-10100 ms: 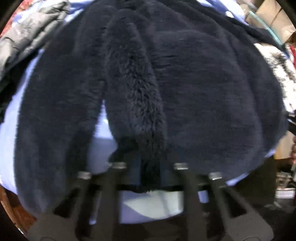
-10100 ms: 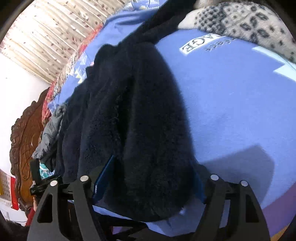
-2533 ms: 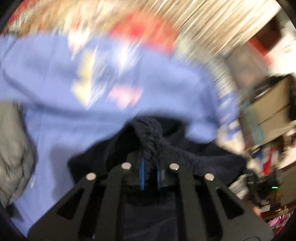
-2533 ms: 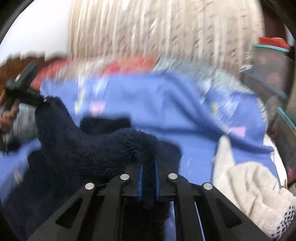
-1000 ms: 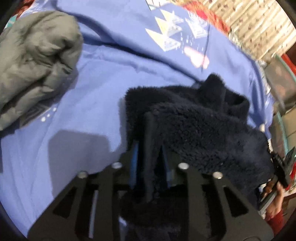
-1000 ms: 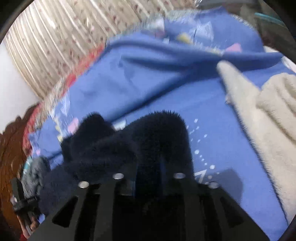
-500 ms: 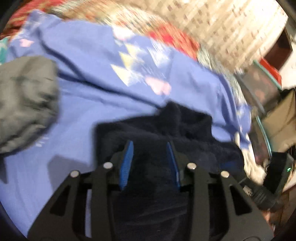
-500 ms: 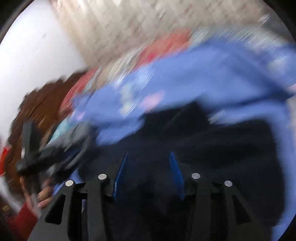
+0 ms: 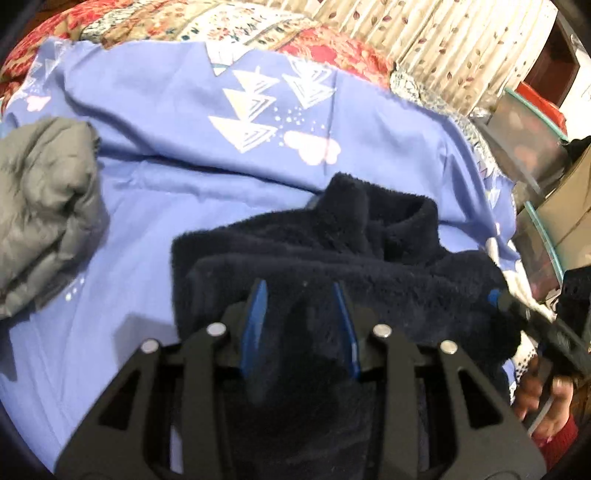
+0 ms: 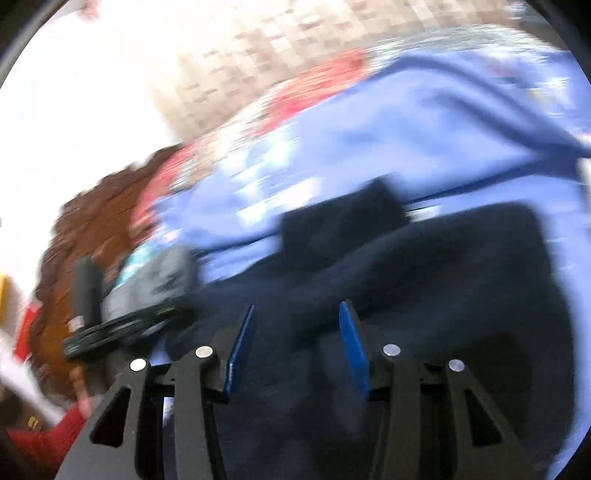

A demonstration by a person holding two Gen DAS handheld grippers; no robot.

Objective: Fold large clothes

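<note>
A dark navy fleece jacket (image 9: 332,258) lies folded on the blue bedsheet (image 9: 166,147), collar toward the far side. My left gripper (image 9: 301,295) is open just above the jacket's near part, blue pads apart, holding nothing. In the blurred right wrist view my right gripper (image 10: 295,314) is open over the same jacket (image 10: 424,277), holding nothing. The right gripper also shows at the right edge of the left wrist view (image 9: 535,325), and the left one at the left of the right wrist view (image 10: 110,325).
A folded grey puffer jacket (image 9: 40,206) lies at the left on the sheet. A patterned quilt (image 9: 184,22) and curtain (image 9: 443,44) are behind. Storage boxes (image 9: 532,147) stand at the right. A carved wooden headboard (image 10: 85,236) shows in the right wrist view.
Both grippers held the fleece one second ago; both have since opened and let it go. The jacket now rests folded on the sheet. The right gripper is swinging left.
</note>
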